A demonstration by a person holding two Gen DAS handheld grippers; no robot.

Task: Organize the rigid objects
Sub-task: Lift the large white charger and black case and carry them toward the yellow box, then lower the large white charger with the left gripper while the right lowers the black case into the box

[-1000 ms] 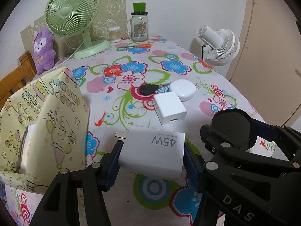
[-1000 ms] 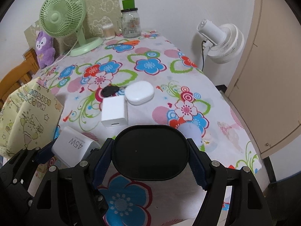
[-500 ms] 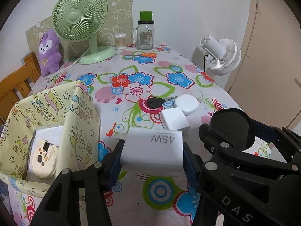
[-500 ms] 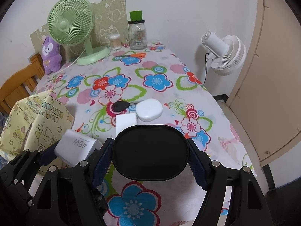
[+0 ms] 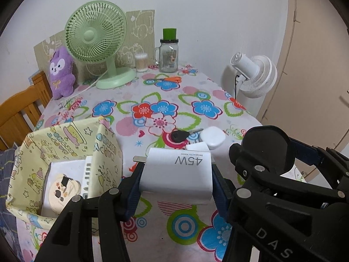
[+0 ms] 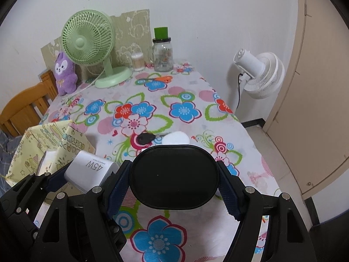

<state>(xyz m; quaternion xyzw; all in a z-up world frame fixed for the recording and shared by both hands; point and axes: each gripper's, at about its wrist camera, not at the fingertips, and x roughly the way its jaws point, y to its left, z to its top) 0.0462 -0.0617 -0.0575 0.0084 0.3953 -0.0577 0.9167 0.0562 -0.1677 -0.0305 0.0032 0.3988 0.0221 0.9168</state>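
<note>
Both grippers loaded, held above the flowered table (image 5: 196,100).

Left gripper (image 5: 176,179): jaws clamped on the white 45W charger (image 5: 177,174), just right of the yellow patterned box (image 5: 63,144). Right gripper (image 6: 174,180): jaws clamped on a black oval case (image 6: 174,175). On the table beyond: black key (image 5: 180,135), white oval case (image 5: 212,138), small white cube (image 5: 197,146) close together. Green fan (image 5: 96,32) far left.

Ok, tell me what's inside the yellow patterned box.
Inside the yellow patterned box there is a flat white box and, on top of it, a round cream case with a small black piece. The near wall hides the bottom, so anything lower cannot be seen.
</note>
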